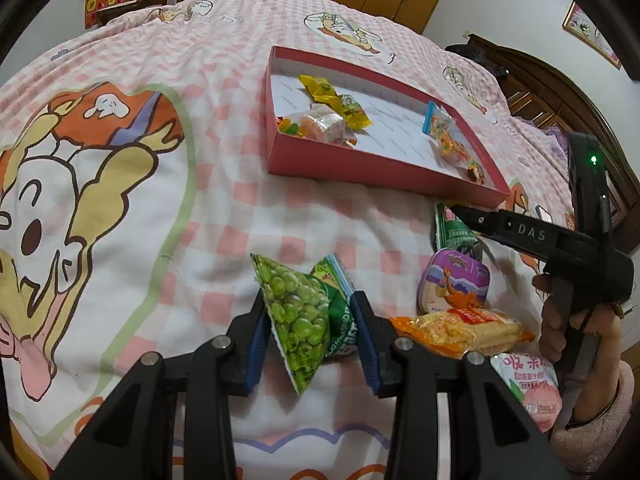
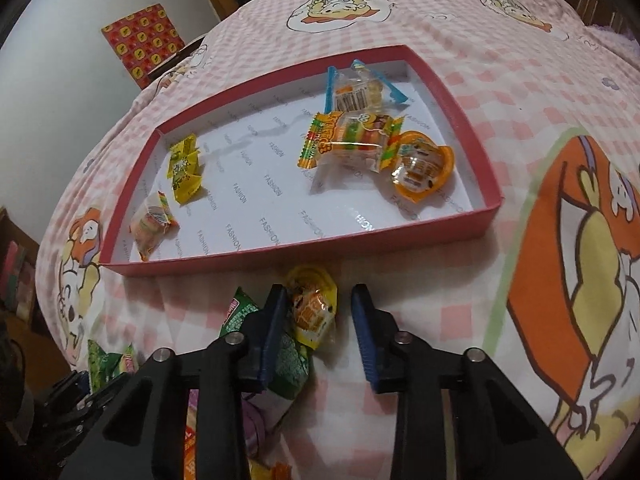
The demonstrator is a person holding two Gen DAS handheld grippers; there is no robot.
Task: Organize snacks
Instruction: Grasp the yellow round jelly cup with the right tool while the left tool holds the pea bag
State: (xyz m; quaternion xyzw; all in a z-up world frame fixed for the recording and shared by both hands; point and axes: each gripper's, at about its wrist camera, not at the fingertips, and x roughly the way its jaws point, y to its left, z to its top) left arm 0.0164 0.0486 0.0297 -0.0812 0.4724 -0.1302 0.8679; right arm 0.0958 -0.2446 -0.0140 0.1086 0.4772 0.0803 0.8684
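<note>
My left gripper [image 1: 310, 294] is shut on a green pea snack packet [image 1: 298, 312], its blue pads pressing both sides just above the bedspread. My right gripper [image 2: 318, 289] is open around a small yellow and orange jelly packet [image 2: 314, 308] lying on the bed. Its left pad touches the packet and its right pad stands a small gap away. The red box [image 2: 240, 258], with a white floor, lies just beyond. Inside are yellow sweets [image 2: 184, 170], a gummy pack [image 2: 154, 224], a burger gummy packet [image 2: 352, 140] and an orange jelly cup [image 2: 424, 168].
Loose snacks lie to the right of my left gripper: a purple tin [image 1: 454, 280], an orange cracker packet [image 1: 460, 330], a pink pouch [image 1: 528, 384] and a green packet [image 1: 452, 232]. A person's hand [image 1: 560, 320] holds the right gripper's handle. A pink checked bedspread [image 1: 200, 220] covers the bed.
</note>
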